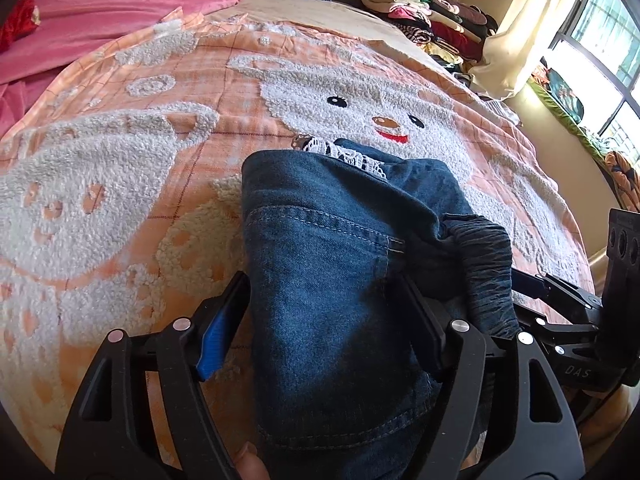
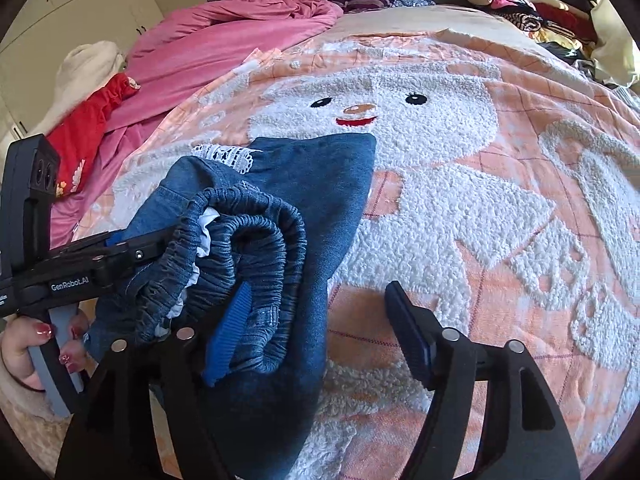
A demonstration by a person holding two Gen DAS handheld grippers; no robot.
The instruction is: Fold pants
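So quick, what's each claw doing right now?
Left gripper: open around the jeans, not clamped.
Right gripper: open, one finger on the waistband.

The bed (image 1: 168, 216) is covered by an orange checked bedspread (image 2: 460, 300) with a fluffy white bear stitched into it. Blue denim pants (image 1: 320, 280) lie on the bedspread, reaching forward from between the left tool's fingers to the bear's chin, with white lace trim (image 2: 232, 156) at their far end. Ahead and to the left of both tools a crumpled pink quilt (image 2: 224, 44) lies on the bed, a red garment (image 2: 80, 136) beside it. Stacked folded clothes (image 1: 432, 12) sit far ahead to the right.
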